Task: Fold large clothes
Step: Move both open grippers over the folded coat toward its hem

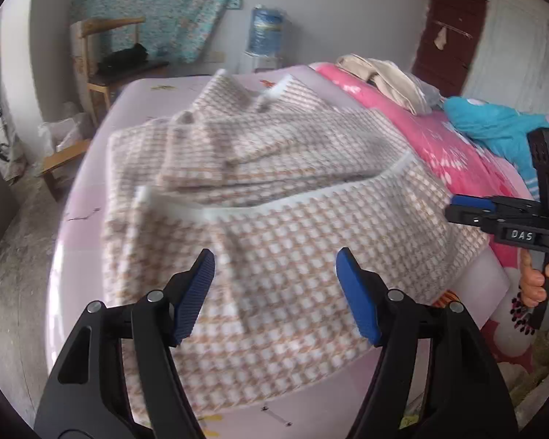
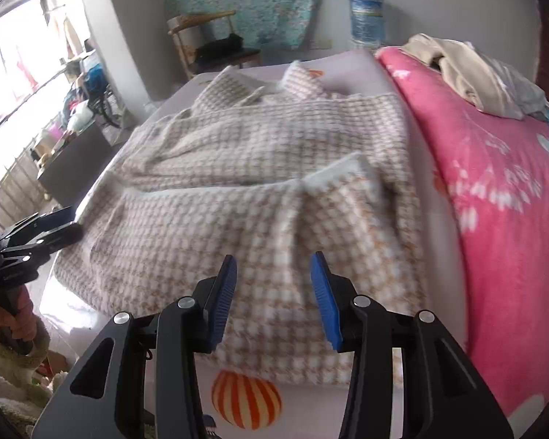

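A large beige-and-white houndstooth garment [image 1: 274, 190] with a white fleecy lining lies partly folded on the pale lilac bed sheet [image 1: 73, 241]. It fills the middle of the right wrist view too, as the garment [image 2: 245, 197]. My left gripper [image 1: 274, 289] hovers just above its near edge, jaws open, nothing between the blue pads. My right gripper [image 2: 273, 292] hangs over the garment's near right corner, jaws apart and empty. The right gripper [image 1: 472, 208] also shows at the right edge of the left wrist view, held by a hand [image 1: 534, 278].
A pink floral quilt [image 2: 501, 197] covers the bed's right side, with beige clothes [image 2: 457, 69] and a blue cloth [image 1: 494, 124] piled on it. A wooden chair [image 1: 106, 58] and a water dispenser [image 1: 265, 33] stand by the far wall. Clutter lines the window [image 2: 25, 73] side.
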`<state>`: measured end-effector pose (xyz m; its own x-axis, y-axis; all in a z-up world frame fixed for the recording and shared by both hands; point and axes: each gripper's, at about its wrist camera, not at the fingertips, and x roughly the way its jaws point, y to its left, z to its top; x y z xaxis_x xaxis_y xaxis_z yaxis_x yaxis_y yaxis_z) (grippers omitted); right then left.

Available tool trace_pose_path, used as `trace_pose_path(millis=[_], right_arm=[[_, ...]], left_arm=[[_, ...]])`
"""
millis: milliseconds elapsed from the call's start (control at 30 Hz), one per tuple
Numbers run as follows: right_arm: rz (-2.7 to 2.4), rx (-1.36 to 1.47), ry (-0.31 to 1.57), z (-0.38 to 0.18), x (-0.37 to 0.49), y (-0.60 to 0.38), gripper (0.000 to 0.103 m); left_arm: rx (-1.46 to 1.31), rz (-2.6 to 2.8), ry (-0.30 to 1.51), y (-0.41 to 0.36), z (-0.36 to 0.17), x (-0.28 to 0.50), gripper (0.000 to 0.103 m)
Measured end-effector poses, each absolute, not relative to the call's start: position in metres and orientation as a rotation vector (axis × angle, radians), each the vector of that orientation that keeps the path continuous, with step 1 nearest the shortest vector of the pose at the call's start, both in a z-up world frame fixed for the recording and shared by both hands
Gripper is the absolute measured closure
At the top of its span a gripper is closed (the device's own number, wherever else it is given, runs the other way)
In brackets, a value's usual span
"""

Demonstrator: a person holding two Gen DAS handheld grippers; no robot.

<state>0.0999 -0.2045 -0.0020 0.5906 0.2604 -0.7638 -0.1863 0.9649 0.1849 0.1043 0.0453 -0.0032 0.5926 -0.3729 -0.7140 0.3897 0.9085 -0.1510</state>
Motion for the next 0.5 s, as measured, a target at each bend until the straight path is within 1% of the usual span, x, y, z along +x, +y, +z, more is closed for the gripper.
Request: trace_pose_path(millis=[67, 100, 133, 233, 300, 367, 433, 500], right_arm=[[0.342, 0.112, 0.957, -0.025, 0.115, -0.189, 0.062], [0.338, 0.1, 1.006, -0.041, 0.123, -0.183, 0.062], [0.335, 0.09, 1.006, -0.047, 0.124, -0.181, 0.062], [0.314, 0.07, 1.018, -0.032, 0.119, -0.181, 0.065], [0.315, 0.066, 0.981, -0.018, 0.118, -0.181, 0.066], [0.346, 0.077, 0.926, -0.007, 0.121, -0.175, 0.066], [0.37, 0.067, 0.907, -0.009, 0.13, -0.164, 0.067], [0.384, 0.07, 0.958, -0.029, 0.147, -0.153, 0.068]], left_arm=[[0.052, -0.441, 0.903, 0.022, -0.024, 0.118, 0.037], [0.076, -0.418, 0.959, 0.015, -0.038, 0.124, 0.035], [0.076, -0.409, 0.973, 0.015, -0.046, 0.128, 0.032], [0.076, -0.376, 0.954, 0.021, -0.034, 0.13, 0.033], [0.063, -0.389, 0.889, 0.026, -0.02, 0.13, 0.033], [0.079, -0.384, 0.871, 0.022, -0.015, 0.137, 0.033], [0.114, -0.346, 0.895, 0.014, -0.024, 0.15, 0.033], [0.127, -0.309, 0.946, 0.009, -0.041, 0.163, 0.031]])
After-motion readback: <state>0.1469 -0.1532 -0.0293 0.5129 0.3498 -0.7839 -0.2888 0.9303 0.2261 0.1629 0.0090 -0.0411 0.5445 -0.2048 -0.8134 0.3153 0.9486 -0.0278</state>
